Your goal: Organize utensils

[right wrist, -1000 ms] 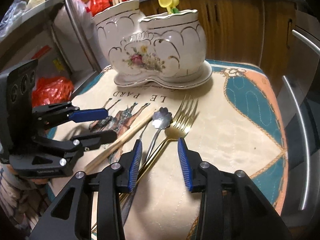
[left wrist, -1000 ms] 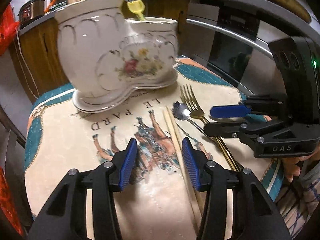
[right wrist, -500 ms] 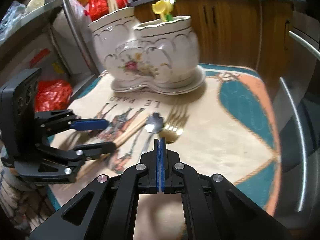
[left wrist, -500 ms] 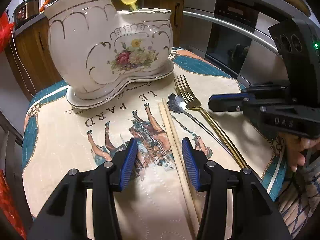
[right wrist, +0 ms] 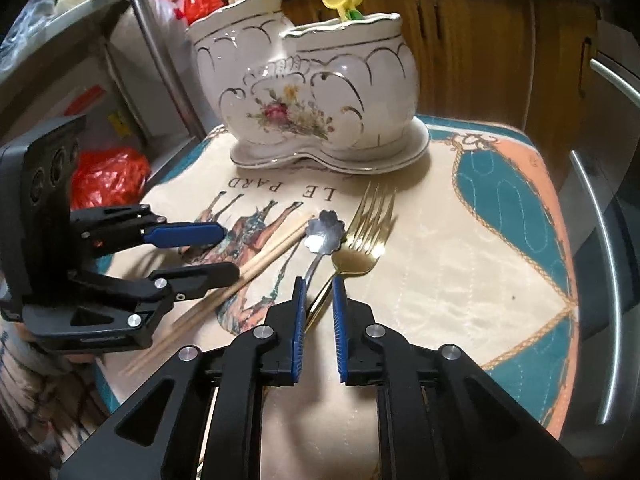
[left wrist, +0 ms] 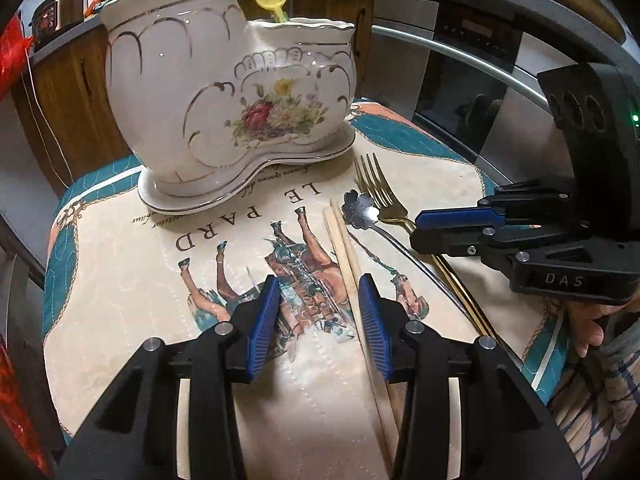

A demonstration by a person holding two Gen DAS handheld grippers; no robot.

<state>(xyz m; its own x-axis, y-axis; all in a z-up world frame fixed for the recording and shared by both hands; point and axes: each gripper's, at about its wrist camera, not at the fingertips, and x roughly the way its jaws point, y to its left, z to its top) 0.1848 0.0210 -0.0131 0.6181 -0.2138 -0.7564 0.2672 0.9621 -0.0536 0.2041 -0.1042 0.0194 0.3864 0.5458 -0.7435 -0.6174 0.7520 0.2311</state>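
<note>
A white floral two-pot ceramic holder [left wrist: 240,120] [right wrist: 312,104] stands at the far end of the printed cloth with a yellow utensil [left wrist: 269,0] in it. A pair of wooden chopsticks [left wrist: 348,264] [right wrist: 256,264], a flower-bowl spoon [left wrist: 360,210] [right wrist: 324,232] and a gold fork [left wrist: 380,196] [right wrist: 366,236] lie side by side on the cloth. My left gripper [left wrist: 318,320] is open and empty over the chopsticks. My right gripper [right wrist: 318,320] is partly open, with the gold fork's handle between its fingers; it also shows in the left wrist view [left wrist: 456,228].
The printed cloth [right wrist: 460,264] covers a small surface with edges on all sides. An oven with a steel handle [left wrist: 460,52] stands to the right, wooden cabinets [right wrist: 480,40] behind, and a red bag [right wrist: 108,176] at the left.
My right gripper shut half a second ago and has now opened partway, low around the fork's handle. My left gripper has stayed open and moved slightly nearer the chopsticks.
</note>
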